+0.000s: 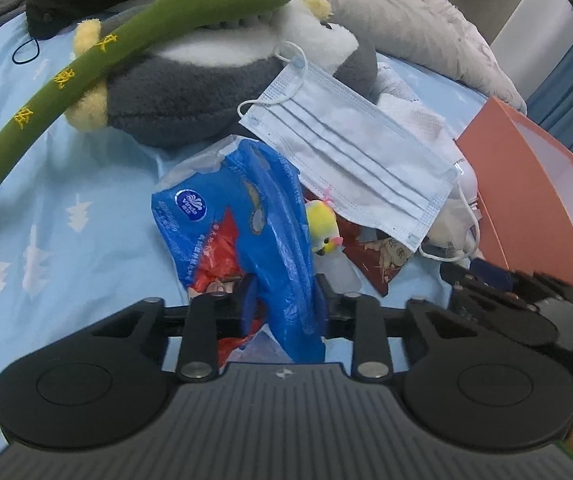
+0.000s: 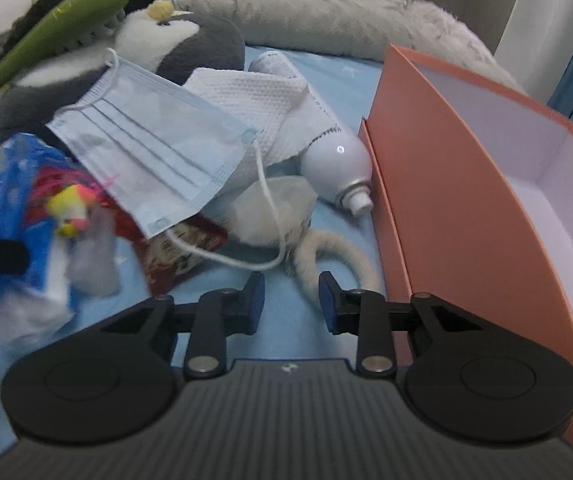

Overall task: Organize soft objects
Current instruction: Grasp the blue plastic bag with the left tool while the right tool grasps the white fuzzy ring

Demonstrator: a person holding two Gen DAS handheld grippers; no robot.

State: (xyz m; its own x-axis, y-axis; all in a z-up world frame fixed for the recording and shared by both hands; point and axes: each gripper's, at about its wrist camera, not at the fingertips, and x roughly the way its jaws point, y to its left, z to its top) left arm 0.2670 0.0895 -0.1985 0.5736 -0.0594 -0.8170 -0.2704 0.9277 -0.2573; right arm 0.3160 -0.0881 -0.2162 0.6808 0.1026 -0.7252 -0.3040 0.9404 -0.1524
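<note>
My left gripper point(image 1: 286, 300) is shut on a crumpled blue tissue pack point(image 1: 222, 220), which runs up between its blue pads on the bed. Just past it lie a small yellow plush toy point(image 1: 322, 224), a red pouch point(image 1: 382, 256) and a pale blue face mask point(image 1: 358, 164). The mask leans on a grey-and-white penguin plush point(image 1: 190, 92). A long green plush stick point(image 1: 126, 48) rests across the penguin. My right gripper point(image 2: 291, 300) stands open over the bare sheet, nothing between its fingers. A fluffy white ring point(image 2: 342, 252) lies just ahead of it.
An open orange box point(image 2: 446, 168) with a white inside stands on the right. Against it lies a white spray bottle point(image 2: 338, 164), partly under a white cloth point(image 2: 262, 104). A grey blanket point(image 1: 406, 20) is heaped at the back. The blue patterned sheet point(image 1: 66, 184) spreads to the left.
</note>
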